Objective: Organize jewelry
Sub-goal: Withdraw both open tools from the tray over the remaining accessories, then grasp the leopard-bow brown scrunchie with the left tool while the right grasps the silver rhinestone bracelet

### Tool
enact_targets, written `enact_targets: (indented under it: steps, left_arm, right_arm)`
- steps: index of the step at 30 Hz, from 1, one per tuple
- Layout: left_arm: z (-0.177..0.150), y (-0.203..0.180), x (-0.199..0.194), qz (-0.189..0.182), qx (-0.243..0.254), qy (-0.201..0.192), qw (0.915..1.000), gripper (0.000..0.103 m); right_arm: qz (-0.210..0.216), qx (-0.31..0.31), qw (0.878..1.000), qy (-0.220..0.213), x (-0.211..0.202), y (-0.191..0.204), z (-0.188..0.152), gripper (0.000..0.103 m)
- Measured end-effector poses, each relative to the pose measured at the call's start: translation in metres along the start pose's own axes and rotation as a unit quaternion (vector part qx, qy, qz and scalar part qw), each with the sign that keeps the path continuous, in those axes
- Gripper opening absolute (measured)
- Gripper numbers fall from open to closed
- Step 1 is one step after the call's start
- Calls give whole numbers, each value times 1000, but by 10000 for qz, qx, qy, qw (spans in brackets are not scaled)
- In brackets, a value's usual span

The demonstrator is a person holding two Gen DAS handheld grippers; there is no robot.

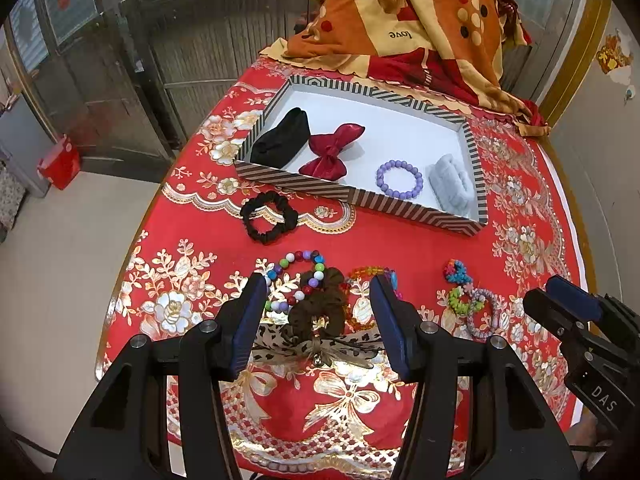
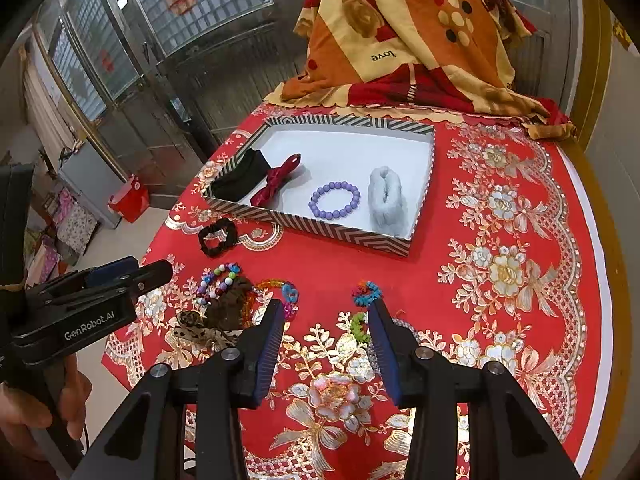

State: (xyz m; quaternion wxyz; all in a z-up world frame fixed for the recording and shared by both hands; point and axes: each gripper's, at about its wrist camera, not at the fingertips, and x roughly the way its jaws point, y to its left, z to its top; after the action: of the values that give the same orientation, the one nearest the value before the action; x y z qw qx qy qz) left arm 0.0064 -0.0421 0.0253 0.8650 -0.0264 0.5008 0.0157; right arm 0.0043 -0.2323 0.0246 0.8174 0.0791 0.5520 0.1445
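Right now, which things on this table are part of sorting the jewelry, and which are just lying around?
Part of the job:
striped shallow box
purple bead bracelet in it
black fabric scrunchie
multicolored bead bracelet
brown fabric scrunchie
leopard-print ribbon bow
small flower-bead bands

Just lying about:
orange and red folded blanket
red floral tablecloth
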Motion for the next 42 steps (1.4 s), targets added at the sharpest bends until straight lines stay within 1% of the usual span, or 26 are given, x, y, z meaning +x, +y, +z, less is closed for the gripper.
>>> enact_targets:
  steps: [17,20,24,27,29,30,32,36,38,42]
  left_arm:
    - [-5,3,5,48,-56,151,9999,53]
    - [-5,9,8,-137,-206,295,9993,53]
    - [-6,29,13,-605,-615,589,9945,53]
    - [-9,42,14,-630,-759,674,9928,53]
    - [-11,52,16,-617,-828,707,9921,55]
    - [-12,55,17,-639,-841,737,9917,57]
    - [-17,59,20,-722,-786,817,9909,58]
    - [-31,55,33,-749,-388,1106,9903,58]
    - [-36,56,42,-786,-412,1253,9881,58]
    - [-37,55,56,-845,-493,1317,9864,60]
  right_arm:
    - [22,-51,9999,118,2,-9,-1,43]
    - [9,-61,9999,156,3,-10,-2,43]
    - [9,-34,9998,191,3,-13,-5,44]
    - [-6,1,9997,263,6,-19,-10,44]
    - [12,46,9995,322,9,-24,-14,48]
    - [41,74,9993,360,11,-27,-17,49]
    - [70,114,9990,432,15,-32,-22,51]
    - [80,219,9983,543,23,-39,-32,51]
    - [28,276,9979,587,28,-43,-34,51]
    - [-43,384,9973,631,33,-51,-36,51]
